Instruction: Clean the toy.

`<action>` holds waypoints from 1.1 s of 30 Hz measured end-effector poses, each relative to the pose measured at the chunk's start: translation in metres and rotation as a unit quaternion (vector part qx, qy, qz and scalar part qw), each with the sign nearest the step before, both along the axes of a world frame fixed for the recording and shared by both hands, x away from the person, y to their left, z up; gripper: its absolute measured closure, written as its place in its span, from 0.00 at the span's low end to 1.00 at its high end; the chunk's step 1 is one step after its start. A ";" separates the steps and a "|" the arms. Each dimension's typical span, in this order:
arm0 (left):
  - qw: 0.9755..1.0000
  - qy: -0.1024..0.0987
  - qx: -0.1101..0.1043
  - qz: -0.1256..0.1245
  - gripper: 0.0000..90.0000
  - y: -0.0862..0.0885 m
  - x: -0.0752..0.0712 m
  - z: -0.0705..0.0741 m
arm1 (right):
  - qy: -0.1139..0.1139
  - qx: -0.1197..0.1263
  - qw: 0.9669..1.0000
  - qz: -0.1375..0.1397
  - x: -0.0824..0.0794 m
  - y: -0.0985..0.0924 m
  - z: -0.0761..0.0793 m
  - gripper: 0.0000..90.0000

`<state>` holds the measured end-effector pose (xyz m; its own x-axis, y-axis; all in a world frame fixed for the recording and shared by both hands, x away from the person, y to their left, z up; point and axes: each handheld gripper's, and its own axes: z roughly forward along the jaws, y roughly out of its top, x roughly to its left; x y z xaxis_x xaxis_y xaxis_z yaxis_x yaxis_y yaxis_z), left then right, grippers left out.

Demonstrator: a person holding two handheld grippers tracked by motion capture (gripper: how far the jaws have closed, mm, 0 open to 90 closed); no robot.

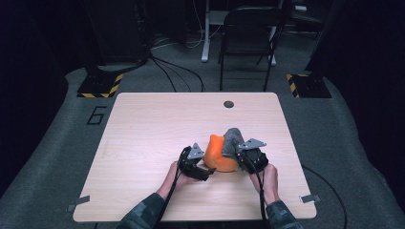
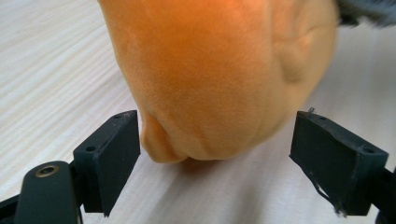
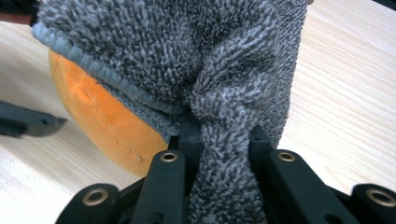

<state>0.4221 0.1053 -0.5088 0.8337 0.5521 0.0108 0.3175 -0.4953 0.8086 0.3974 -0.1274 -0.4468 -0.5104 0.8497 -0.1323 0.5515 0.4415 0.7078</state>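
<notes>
— Near the front edge of the bench [image 1: 143,119], we see an orange cloth [image 1: 217,155] bunched in a mound, with a grey cloth [image 1: 232,139] draped over its right side.

— We agree. Our right tool [image 3: 219,140] is clamped on a fold of the grey cloth. Our left tool [image 2: 217,140] has its jaws apart, one on either side of the orange cloth's lower edge, neither pressing on it.

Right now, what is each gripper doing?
Left gripper: open, jaws either side of the orange plush cloth, not pressing.
Right gripper: shut on the grey terry cloth.
</notes>
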 end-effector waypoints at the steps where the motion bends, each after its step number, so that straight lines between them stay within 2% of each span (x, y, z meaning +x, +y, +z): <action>1: 1.000 0.000 0.002 -0.002 0.18 -0.001 0.001 -0.002 | 0.000 0.000 1.000 0.000 0.000 0.000 0.000 0.84; 5: 1.000 -0.014 0.012 -0.004 0.20 -0.004 0.002 -0.005 | -0.001 0.003 1.000 -0.001 0.001 0.000 -0.001 0.84; 10: 1.000 -0.026 0.005 -0.007 0.27 -0.004 0.002 -0.006 | 0.001 0.007 1.000 -0.006 0.002 -0.001 -0.002 0.84; 13: 1.000 -0.022 0.001 -0.010 0.26 -0.002 0.002 -0.005 | 0.001 0.007 1.000 -0.005 0.001 -0.001 -0.002 0.84; 20: 0.999 -0.034 0.015 -0.016 0.29 -0.001 0.001 -0.005 | 0.002 0.006 1.000 -0.004 0.001 -0.001 -0.002 0.84; 24: 0.999 -0.040 0.011 -0.018 0.42 -0.003 0.000 -0.008 | 0.001 0.006 1.000 -0.002 0.002 -0.001 -0.002 0.84; 28: 0.999 -0.047 0.005 -0.010 0.60 -0.003 -0.001 -0.011 | -0.004 0.007 1.000 -0.006 0.001 0.001 -0.002 0.84; 30: 0.999 -0.047 0.004 -0.008 0.68 -0.003 -0.002 -0.010 | -0.012 0.015 1.000 -0.003 0.000 -0.002 0.001 0.84; 33: 0.999 -0.046 0.002 -0.006 0.73 -0.002 -0.002 -0.010 | -0.025 0.025 0.999 -0.007 -0.002 -0.013 0.009 0.84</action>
